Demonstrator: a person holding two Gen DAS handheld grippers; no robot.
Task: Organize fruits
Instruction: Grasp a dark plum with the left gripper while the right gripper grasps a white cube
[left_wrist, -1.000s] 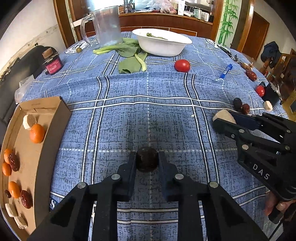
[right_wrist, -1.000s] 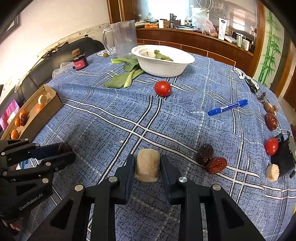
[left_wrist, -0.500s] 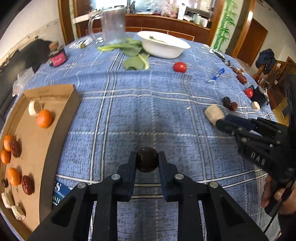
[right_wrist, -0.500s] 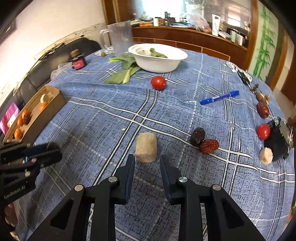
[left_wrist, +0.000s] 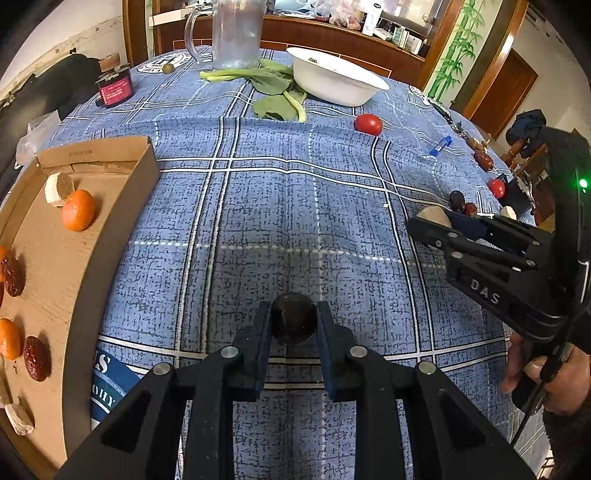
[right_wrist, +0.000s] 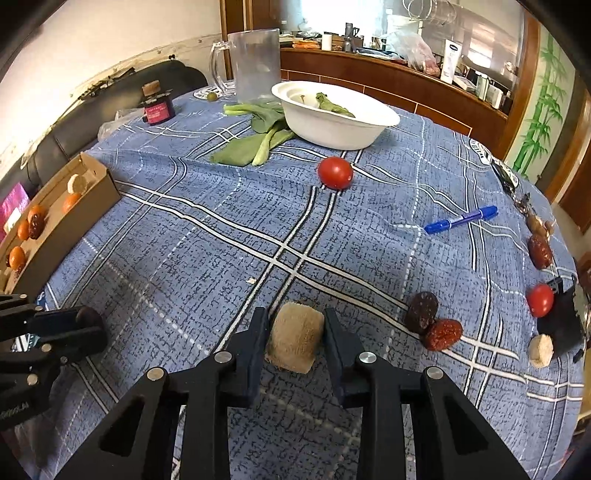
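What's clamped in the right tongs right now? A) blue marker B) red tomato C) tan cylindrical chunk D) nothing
C: in the right wrist view the right tongs are shut on the tan cylindrical chunk, both fingers against its sides; the red tomato and blue marker lie untouched on the tablecloth.

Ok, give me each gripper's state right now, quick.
Left gripper: jaws shut on the dark round fruit.
Right gripper: jaws shut on the tan cylindrical piece.
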